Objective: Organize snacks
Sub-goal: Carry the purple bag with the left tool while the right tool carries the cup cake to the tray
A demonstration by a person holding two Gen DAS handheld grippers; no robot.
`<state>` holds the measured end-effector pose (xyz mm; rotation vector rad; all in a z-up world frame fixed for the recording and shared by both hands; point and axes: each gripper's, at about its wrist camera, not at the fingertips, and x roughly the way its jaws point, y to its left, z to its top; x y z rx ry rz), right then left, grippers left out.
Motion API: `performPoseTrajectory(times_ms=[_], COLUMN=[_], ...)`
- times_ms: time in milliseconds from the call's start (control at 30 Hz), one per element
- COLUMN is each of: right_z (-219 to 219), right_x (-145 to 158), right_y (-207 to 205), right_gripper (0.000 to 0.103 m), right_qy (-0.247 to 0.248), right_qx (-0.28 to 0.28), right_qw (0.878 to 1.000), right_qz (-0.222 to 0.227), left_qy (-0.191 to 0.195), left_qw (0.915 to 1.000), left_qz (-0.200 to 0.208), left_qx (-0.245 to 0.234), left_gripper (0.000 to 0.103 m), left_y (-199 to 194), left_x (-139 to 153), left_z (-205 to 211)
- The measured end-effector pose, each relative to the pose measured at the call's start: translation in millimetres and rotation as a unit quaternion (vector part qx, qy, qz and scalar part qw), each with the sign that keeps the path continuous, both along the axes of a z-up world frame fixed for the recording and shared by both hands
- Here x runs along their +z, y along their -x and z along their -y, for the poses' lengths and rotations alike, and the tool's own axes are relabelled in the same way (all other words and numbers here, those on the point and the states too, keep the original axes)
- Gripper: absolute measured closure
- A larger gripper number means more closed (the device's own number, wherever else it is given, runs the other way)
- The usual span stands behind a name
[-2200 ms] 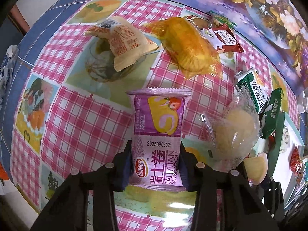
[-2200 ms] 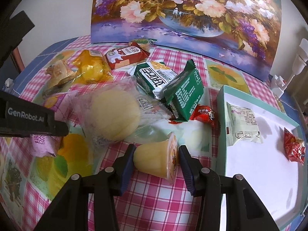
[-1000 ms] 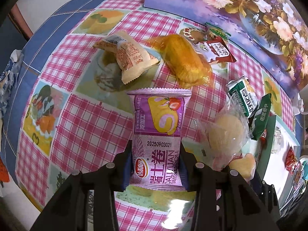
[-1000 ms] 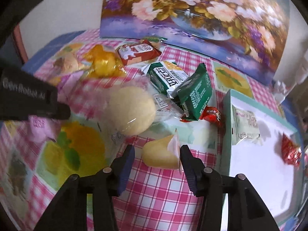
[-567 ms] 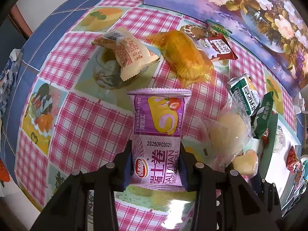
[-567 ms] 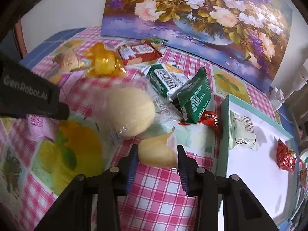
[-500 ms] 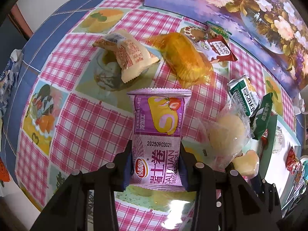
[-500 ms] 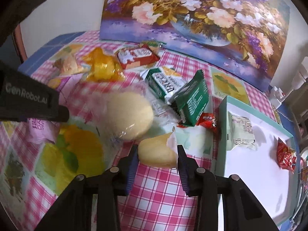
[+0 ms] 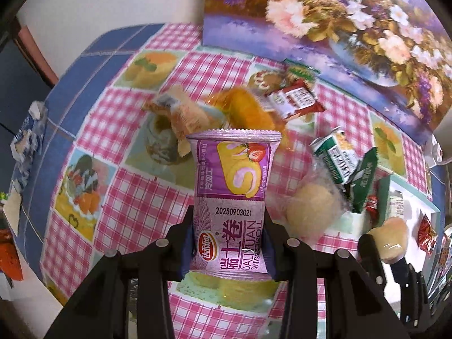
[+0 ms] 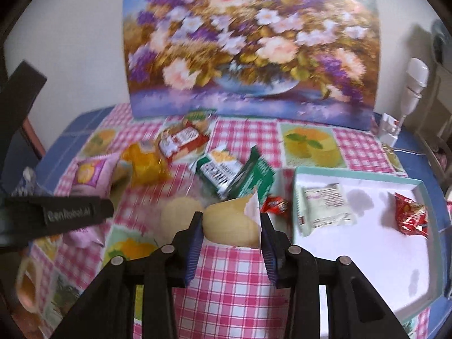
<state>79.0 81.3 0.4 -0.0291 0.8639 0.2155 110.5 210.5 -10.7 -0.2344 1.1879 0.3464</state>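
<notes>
Left tongs (image 9: 229,247) clamped on the lower half of a purple Swiss roll packet (image 9: 233,197), held upright above the surface (image 9: 135,206), printed face to the camera. Right tongs (image 10: 231,230) clamped on a pale yellow jelly cup (image 10: 230,221), lying sideways between the pads, foil lid toward the right pad.

White tray (image 10: 367,254) with teal rim sits on the right side of the surface. In it: a pale green wrapped snack (image 10: 325,204) near the left wall, a red foil snack (image 10: 411,217) near the right wall, well apart.

Still loose on the checked cloth, left of the tray: two green packets (image 10: 234,172) overlapping, a small red candy (image 10: 275,204) just beside the tray's left wall, a round bun in clear wrap (image 9: 310,212), an orange-wrapped cake (image 9: 248,110), a red-and-white packet (image 10: 182,139) near the painting, and a beige packet (image 9: 183,113) farthest left.

Flower painting (image 10: 248,45) stands upright at the back edge of the surface. Right view is motion-blurred, so package text is unreadable there.
</notes>
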Motion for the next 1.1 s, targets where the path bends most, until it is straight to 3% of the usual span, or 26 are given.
performPoseTrajectory(times_ms=[167, 267, 467, 633, 733, 1100], right_z=[25, 45, 94, 133, 154, 220], right_x=[11, 15, 28, 42, 49, 25], right_y=[-4, -6, -8, -2, 2, 15], right_gripper=[0.062, 0.062, 0.062, 0.062, 0.062, 0.062], right_qy=[-0.017, -0.023, -0.028, -0.036, -0.040, -0.060], right_qx=[-0.033, -0.062, -0.135, -0.198, -0.233, -0.340], right_qw=[0.999, 0.998, 0.990, 0.978, 0.969, 0.938], right_qz=[0.012, 0.016, 0.033, 0.059, 0.069, 0.022], left_qy=[-0.007, -0.027, -0.027, 0.000, -0.002, 0.005], left_qw=[0.9995, 0.9974, 0.9921, 0.9876, 0.9836, 0.9698], left_qz=[0.014, 0.022, 0.035, 0.042, 0.046, 0.034], left_qx=[-0.029, -0.063, -0.118, -0.151, -0.174, -0.241], left_gripper=[0.060, 0.060, 0.060, 0.060, 0.060, 0.060], left_y=[-2, -5, -5, -4, -2, 4], left_x=[12, 18, 25, 27, 28, 14], left_z=[22, 51, 98, 128, 151, 214])
